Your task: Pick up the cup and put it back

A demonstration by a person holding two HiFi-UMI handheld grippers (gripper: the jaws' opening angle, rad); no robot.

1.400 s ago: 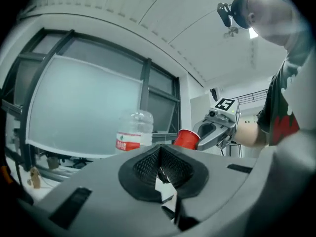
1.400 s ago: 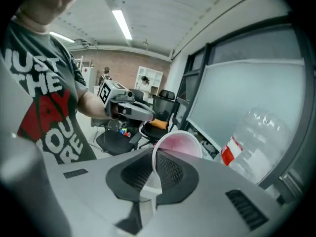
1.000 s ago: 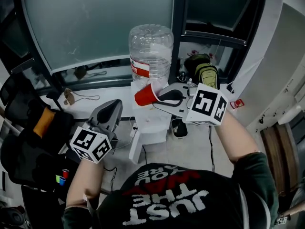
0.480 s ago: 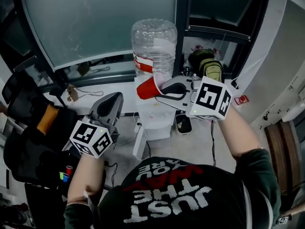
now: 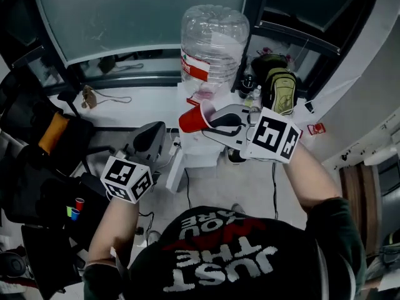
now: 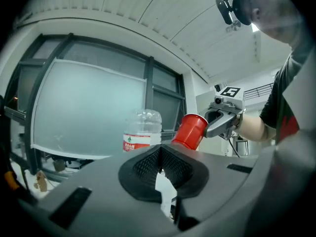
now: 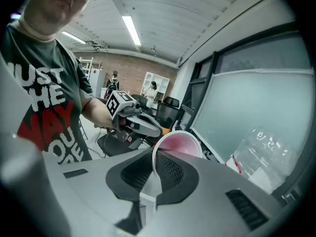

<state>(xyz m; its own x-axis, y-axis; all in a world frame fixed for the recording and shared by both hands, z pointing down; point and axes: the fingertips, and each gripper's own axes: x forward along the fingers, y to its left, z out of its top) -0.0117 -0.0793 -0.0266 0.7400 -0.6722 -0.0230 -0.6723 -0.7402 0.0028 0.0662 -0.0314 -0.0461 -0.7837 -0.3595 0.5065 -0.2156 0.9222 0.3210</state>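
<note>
My right gripper (image 5: 211,119) is shut on the rim of a red cup (image 5: 192,121) with a pale inside. It holds the cup tilted in the air in front of a white water dispenser (image 5: 201,156). In the right gripper view the cup's wall (image 7: 177,144) is pinched between the pads, mouth facing the camera. The left gripper view shows the cup (image 6: 190,131) from outside, held by the right gripper (image 6: 222,121). My left gripper (image 5: 155,130) hangs lower left of the cup, shut and empty, its pads (image 6: 159,163) meeting.
A large clear water bottle (image 5: 212,45) with a red label stands upside down on the dispenser. A green backpack (image 5: 278,89) lies to the right by the window frame. A black office chair (image 5: 44,161) with an orange item stands at the left. Cables run across the floor.
The cup stays in the right gripper, which has drifted slightly away from the bottle toward me. The left gripper has barely moved. The head view has shifted.
</note>
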